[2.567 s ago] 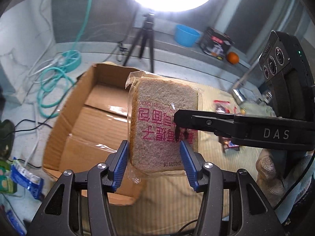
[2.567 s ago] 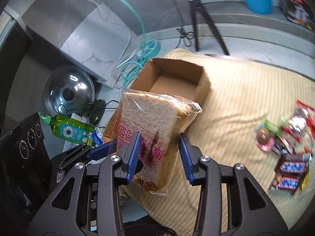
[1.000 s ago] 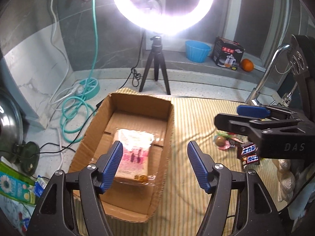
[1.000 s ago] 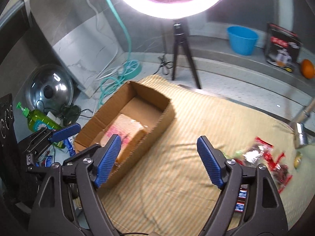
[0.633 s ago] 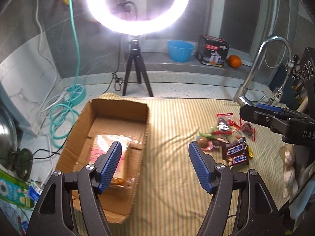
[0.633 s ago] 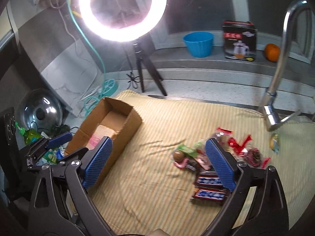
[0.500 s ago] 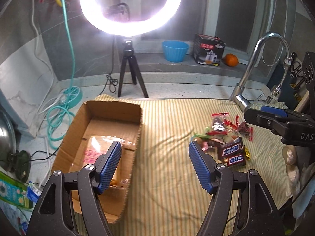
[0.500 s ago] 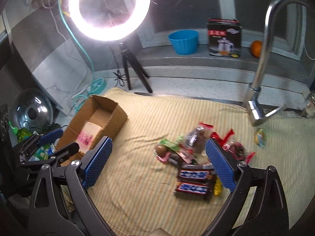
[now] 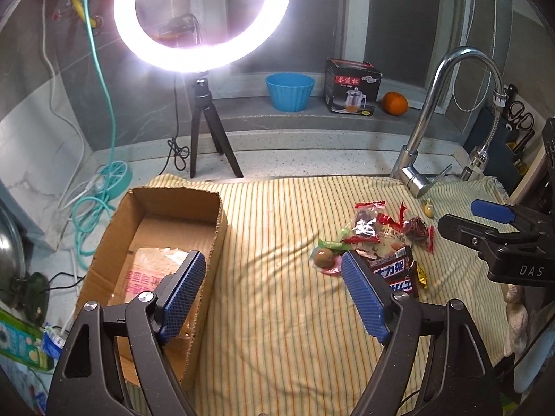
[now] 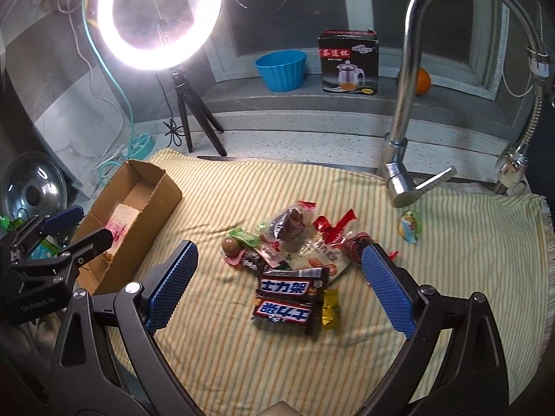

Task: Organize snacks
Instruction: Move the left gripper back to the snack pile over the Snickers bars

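while both grippers hover above the striped cloth [image 10: 242, 364] that covers the tabletop, neither one holds anything. left gripper [image 9: 274, 296]: fingers [image 9: 184, 294] apart and opening wider, with only bare cloth between them. right gripper [image 10: 277, 286]: fingers [image 10: 388, 287] spread wide, nothing clamped; seen from its own camera, the snack pile lies on the cloth in the gap between them, untouched.

cardboard box [image 9: 215, 242]: open-topped, at the left edge of the cloth. wrapped bread slice [image 9: 149, 270]: flat on the box floor, pink print facing up, partly hidden behind the left gripper's left finger.

snack pile [image 10: 295, 256]: loose on the cloth toward the right, well apart from the box. contents:
- two dark chocolate bars [image 10: 289, 298] side by side at the near edge of the pile, touching each other.
- gold-wrapped candy [image 10: 329, 308] just beside the bars on their right.
- clear packet of dark dried fruit [image 10: 289, 223] at the far side of the pile.
- small brown round item [image 10: 231, 246] at the left side of the pile.
- red-trimmed wrappers [image 10: 333, 228] overlapping toward the right.

single small wrapped sweet [image 10: 409, 227]: apart from the pile, near the faucet [image 10: 402, 104] base at the far right of the cloth.

ring light [image 10: 158, 14]: lit, on a tripod beyond the far edge of the cloth.
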Available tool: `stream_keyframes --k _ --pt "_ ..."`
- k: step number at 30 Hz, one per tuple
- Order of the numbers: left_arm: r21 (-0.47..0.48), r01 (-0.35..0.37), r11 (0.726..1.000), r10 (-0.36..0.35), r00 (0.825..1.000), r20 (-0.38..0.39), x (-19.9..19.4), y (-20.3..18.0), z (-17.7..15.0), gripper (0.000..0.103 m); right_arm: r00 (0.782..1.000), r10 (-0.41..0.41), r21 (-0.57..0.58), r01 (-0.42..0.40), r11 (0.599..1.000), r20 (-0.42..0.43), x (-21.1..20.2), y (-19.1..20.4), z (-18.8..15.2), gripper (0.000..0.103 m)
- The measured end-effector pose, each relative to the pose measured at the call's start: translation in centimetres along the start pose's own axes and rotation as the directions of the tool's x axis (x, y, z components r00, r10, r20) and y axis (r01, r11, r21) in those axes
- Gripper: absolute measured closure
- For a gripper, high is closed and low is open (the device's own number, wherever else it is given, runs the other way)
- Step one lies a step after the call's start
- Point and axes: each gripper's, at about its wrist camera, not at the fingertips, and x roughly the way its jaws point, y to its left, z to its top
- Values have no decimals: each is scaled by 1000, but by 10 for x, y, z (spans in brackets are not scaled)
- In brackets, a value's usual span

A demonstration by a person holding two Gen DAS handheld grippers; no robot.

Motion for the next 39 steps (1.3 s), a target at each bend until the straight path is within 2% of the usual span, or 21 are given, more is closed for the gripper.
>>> stream_keyframes --k 9,18,26,33,39 --pt "15 1 1000 -1 999 -33 13 -16 -4 22 999 -20 28 21 999 -25 0 -25 -8 5" --pt "19 17 1000 -15 995 -95 37 -27 -20 22 999 -2 90 7 996 -54 0 -60 -27 5" --pt "-21 88 996 -90 984 -152 50 -31 -38 22 995 34 137 -20 990 -98 10 -86 -49 5" --pt "-16 134 991 -135 973 -185 60 -46 -45 23 987 101 175 -77 981 -129 21 -96 -59 17" --pt "15 170 985 -164 967 -196 62 -60 -48 26 970 172 176 -142 974 -170 33 -96 -59 38"
